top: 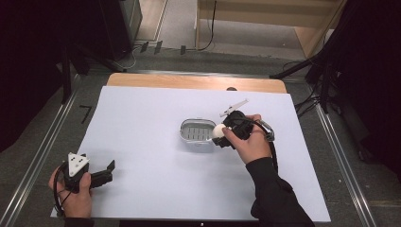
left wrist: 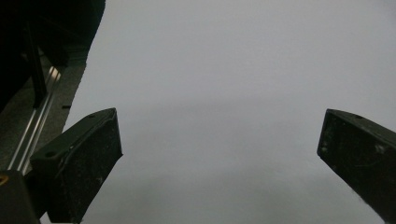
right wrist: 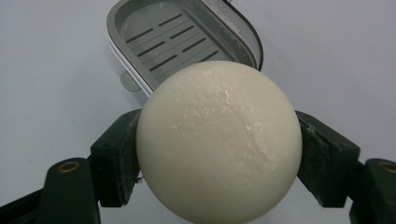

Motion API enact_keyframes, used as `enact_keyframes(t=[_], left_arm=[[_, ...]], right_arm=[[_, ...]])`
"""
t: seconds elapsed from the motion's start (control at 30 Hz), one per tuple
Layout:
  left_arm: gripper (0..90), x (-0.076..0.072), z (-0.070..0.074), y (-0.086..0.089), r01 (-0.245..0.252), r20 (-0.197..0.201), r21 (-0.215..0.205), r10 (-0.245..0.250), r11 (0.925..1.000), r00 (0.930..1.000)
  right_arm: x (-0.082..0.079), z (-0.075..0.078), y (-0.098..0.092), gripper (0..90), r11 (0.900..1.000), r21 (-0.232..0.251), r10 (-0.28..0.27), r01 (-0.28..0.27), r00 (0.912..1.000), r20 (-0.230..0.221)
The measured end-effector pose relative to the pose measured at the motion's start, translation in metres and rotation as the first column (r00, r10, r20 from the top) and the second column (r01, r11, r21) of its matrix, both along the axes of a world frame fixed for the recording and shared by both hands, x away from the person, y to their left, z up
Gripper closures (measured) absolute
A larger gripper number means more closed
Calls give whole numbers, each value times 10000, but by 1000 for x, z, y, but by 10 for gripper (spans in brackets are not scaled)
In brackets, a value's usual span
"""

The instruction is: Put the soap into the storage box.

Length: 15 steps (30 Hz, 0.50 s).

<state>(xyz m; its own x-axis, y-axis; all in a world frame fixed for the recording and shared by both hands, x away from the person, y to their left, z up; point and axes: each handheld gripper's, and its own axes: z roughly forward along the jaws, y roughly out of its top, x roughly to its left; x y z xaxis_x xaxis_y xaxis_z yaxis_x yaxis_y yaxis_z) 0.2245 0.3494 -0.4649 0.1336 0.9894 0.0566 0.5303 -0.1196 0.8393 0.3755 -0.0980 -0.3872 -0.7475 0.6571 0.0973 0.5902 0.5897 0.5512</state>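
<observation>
High view: on the white-covered bench (top: 142, 156), the right hand-held gripper (top: 222, 135) holds a round white soap bar (top: 218, 131) at the right edge of an empty grey soap dish (top: 196, 131). The left hand-held gripper (top: 108, 171) rests well apart, near the bench's front left corner

Left gripper view: its jaws stand wide apart over bare bench, holding nothing

Right gripper view: both jaws clamp the soap bar (right wrist: 218, 140) by its sides, with the slotted soap dish (right wrist: 182, 39) just beyond. Judged best: centre it over the slots, lower it level, then release
</observation>
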Motion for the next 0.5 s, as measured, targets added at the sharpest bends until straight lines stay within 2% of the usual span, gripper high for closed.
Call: enact_keyframes(t=[0.5], left_arm=[[2, 0, 0, 0, -10, -2, -21, 10, 10000, 10000]], right_arm=[[10, -2, 33, 249, 9994, -48, 355, -356, 9993, -150]])
